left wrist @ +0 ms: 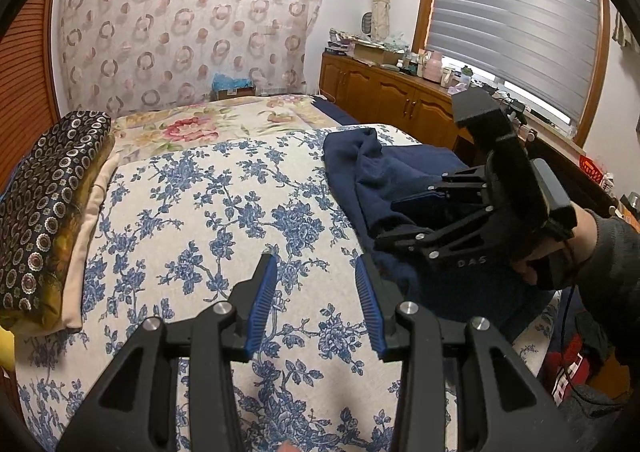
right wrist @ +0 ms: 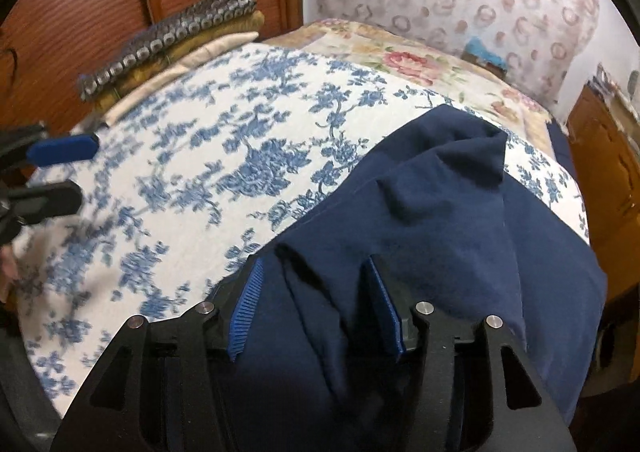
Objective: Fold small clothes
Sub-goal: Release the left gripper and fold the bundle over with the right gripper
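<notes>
Two grippers up; we see navy garment (right wrist: 440, 212) crumpled on floral bedspread (left wrist: 200, 212). Right gripper (right wrist: 316, 304) spread over cloth, not pinching; left gripper (left wrist: 316, 292) spread, empty. We judge grasp step; next: pinch edge.

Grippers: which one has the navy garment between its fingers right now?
The right gripper: navy garment lies between its open fingers. The left gripper hangs open over bare floral bedspread.

Garment (left wrist: 400, 180) crumpled on bed (left wrist: 224, 212), right side. Stack of folded cloths (left wrist: 48, 204) at bed's left edge. Cabinet (left wrist: 392, 96) beyond bed on right, below window (left wrist: 516, 16). Box (left wrist: 234, 86) behind bed, against curtain (left wrist: 184, 28).
</notes>
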### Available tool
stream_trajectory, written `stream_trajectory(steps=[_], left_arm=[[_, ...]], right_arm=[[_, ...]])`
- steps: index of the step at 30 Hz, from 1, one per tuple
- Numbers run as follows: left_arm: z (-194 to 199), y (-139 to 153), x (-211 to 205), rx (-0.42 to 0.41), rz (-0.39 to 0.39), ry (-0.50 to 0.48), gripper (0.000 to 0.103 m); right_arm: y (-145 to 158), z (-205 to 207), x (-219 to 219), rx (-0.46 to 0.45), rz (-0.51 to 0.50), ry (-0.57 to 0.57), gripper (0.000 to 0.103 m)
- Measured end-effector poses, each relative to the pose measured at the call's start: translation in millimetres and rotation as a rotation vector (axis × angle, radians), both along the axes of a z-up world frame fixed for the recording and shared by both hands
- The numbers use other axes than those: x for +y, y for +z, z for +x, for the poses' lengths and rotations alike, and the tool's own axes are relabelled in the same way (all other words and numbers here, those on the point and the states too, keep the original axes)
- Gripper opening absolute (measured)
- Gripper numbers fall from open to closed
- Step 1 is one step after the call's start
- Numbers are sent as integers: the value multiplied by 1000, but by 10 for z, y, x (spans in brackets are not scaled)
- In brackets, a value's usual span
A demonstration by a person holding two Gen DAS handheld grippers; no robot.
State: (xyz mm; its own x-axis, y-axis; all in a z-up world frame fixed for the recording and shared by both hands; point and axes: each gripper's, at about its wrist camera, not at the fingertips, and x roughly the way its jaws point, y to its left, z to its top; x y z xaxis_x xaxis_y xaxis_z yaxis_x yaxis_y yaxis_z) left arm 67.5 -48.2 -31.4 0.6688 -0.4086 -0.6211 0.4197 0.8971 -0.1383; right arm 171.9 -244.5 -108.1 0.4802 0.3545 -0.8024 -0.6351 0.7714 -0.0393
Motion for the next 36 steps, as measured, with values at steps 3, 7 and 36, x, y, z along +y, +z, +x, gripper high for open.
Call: stream_trajectory(steps=[3,7,36], left_arm=[[1,-1,0,0,-1,0,39],[-10,-9,-5,1,0,-4,39],[-82,-63,-269,20,-4,-80,40]], right_arm=[[-2,2,-21,-4,11,-6,54],[-32,26,-53,-18,10,-25,54],[720,772,-1959,-300,-144,-590,9]])
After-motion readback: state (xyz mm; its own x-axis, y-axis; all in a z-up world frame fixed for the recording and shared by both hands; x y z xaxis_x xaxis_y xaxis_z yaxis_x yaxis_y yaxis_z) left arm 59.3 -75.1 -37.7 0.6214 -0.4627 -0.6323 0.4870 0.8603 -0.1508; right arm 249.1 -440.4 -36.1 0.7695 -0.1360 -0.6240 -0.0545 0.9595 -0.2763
